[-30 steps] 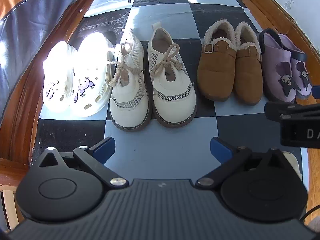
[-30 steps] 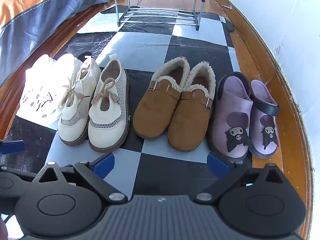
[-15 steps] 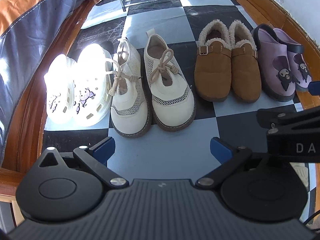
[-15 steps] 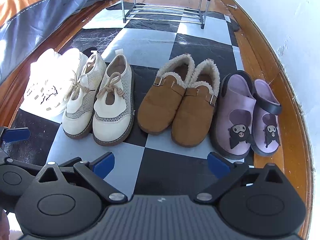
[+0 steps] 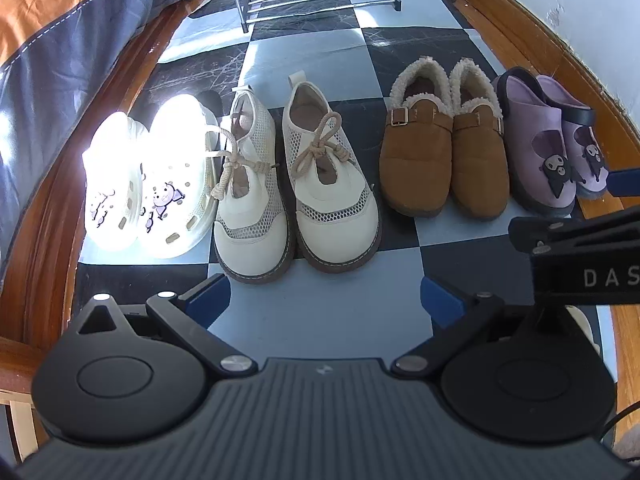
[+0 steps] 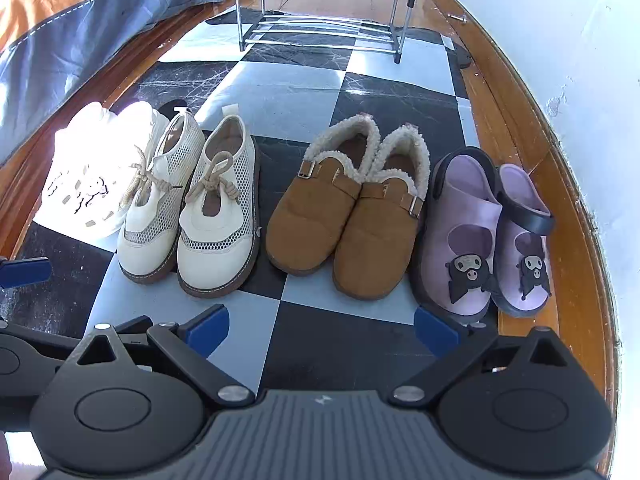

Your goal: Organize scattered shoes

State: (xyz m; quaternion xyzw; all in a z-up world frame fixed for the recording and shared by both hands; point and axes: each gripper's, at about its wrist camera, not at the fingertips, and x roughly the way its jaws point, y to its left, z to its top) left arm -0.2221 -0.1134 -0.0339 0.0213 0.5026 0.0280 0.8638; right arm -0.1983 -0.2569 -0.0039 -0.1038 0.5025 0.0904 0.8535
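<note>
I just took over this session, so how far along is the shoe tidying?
Looks nearly done: white clogs, cream lace-up shoes, brown fleece-lined slippers and purple clogs stand paired in one row on the checkered mat. Nothing is in hand: left gripper and right gripper are open and empty. Left, possibly: moving pairs onto the metal shoe rack.

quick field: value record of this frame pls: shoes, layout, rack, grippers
shoes: four pairs in a row, toes toward the cameras
order, left to right: white clogs, cream lace-ups, brown slippers, purple clogs
pairing: each pair side by side, mates touching or nearly so
surface: checkered mat
rack: metal rack behind the row, no shoes visible on it
left gripper: open, empty, before the lace-ups
right gripper: open, empty, before the slippers
glare: white clogs overexposed
</note>
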